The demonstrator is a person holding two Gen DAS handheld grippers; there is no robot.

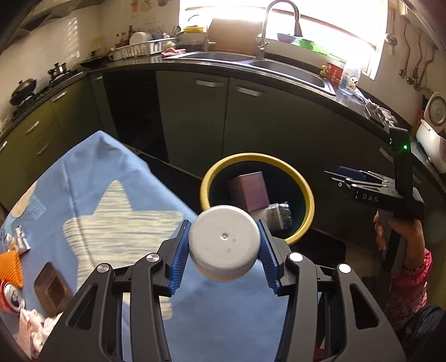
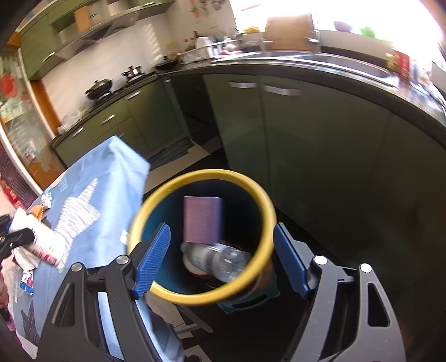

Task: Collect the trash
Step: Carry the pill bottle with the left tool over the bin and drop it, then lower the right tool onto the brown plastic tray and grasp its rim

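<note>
Nearest in the left wrist view, the left hand-held gripper (image 1: 225, 245) was clamped by its ribbed blue pads (image 1: 180, 254) on a small round jar with a ridged white plastic screw lid (image 1: 224, 241) and a pale, cream-coloured body showing beneath; the jar sat lid toward the camera, above the edge of the table draped in a light blue cloth with a white star print (image 1: 117, 211). The right hand-held gripper (image 2: 221, 257) stood wide with nothing between its flat blue pads, poised over the bin. Just beyond the table's edge stood the round dark bin with a glossy yellow rim (image 1: 303, 189), already holding a matte purple rectangular box (image 1: 249, 192) and a clear, crumpled-looking plastic bottle (image 2: 223, 259) lying on its side. Step in hand, as judged: carrying the jar to the bin. The next move would call for bringing the jar fully over the opening and parting the jaws. Left on the table: a red drink can with a silver top (image 1: 11, 296), a brown square tray-like piece (image 1: 51, 289), an orange ribbed item (image 1: 14, 263) and crumpled white paper (image 1: 36, 323). Farthest, dark green cabinets and a steel sink with an arched tap (image 1: 281, 25).
</note>
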